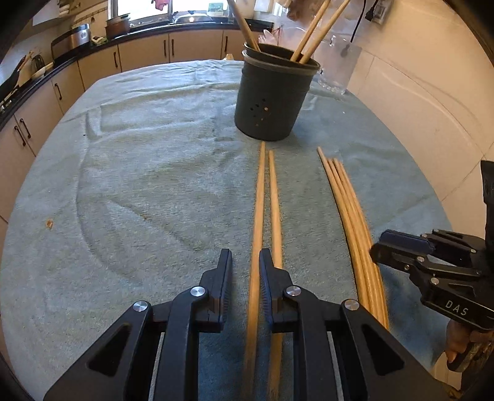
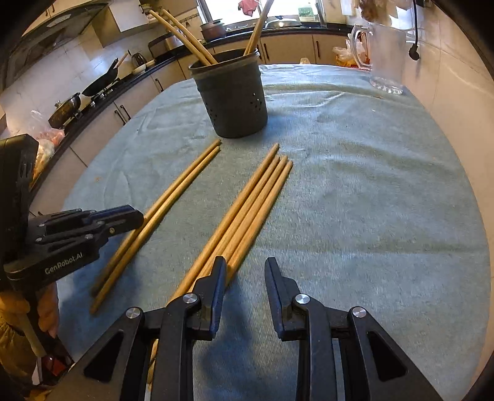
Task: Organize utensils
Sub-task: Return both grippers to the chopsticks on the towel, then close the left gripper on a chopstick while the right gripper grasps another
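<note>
Straddling one chopstick (image 1: 257,216) pointing lengthways at the holder (image 1: 273,95), the left gripper (image 1: 245,262) jaws stand narrowly apart; right gripper (image 2: 244,265) jaws gape beside the bundle (image 2: 247,209).

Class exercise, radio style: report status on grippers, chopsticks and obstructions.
Left gripper open, one chopstick of the pair between its jaws. Right gripper open, beside the bundle of four. Holder path clear.

Kitchen. Table under a pale green cloth (image 1: 148,172), filling the foreground. Beige cabinets (image 1: 145,55) with dark handles under a black counter (image 2: 129,77), running from 9 to 12 o'clock. Bright window (image 1: 142,7) at 12 o'clock. Frying pan (image 2: 102,80) on the stove at 10 o'clock. Cream tiled wall (image 1: 432,92) at 2 o'clock.
</note>
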A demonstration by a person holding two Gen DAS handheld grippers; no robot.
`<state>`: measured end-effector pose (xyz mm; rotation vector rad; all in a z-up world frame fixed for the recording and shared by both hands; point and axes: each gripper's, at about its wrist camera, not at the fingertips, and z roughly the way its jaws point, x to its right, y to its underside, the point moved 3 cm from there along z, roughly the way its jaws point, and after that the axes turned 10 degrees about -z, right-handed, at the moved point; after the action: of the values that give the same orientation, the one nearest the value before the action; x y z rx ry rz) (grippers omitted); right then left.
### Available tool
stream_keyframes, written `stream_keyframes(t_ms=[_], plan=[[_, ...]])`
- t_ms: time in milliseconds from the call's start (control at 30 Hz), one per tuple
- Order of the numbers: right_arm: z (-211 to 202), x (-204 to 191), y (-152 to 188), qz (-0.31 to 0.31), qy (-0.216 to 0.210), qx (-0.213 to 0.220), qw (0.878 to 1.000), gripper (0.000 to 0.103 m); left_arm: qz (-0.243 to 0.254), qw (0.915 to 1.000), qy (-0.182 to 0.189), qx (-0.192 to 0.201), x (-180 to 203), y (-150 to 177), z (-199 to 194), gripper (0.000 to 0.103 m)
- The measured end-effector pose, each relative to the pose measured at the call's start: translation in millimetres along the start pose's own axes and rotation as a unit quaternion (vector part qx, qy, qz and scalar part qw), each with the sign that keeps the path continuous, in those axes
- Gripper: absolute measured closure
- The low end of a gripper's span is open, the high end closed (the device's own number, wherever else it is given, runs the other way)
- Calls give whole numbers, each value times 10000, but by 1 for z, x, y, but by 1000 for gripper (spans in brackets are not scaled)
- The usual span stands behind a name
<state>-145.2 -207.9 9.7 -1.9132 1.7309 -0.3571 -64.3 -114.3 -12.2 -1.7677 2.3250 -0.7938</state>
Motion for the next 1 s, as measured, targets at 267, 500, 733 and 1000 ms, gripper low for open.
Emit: stream_keyframes(t_ms=[267,500,733,1000], plan=[[5,-2,-7,-54,296,-14,9995,82,-39,9999,-139,-9,0,-6,3,91],[5,1,-8,-116,438,-87,9989,89,-678,9975,14,-222,-13,-7,0,96],[-11,22,9,-79,566,-223,9981,94,-1076,9928,327,-404,-21,28,-20,96],[-43,47,44,-40,859,-392,9955,95,-1334,9865,569,-761,-28,38,-26,96]])
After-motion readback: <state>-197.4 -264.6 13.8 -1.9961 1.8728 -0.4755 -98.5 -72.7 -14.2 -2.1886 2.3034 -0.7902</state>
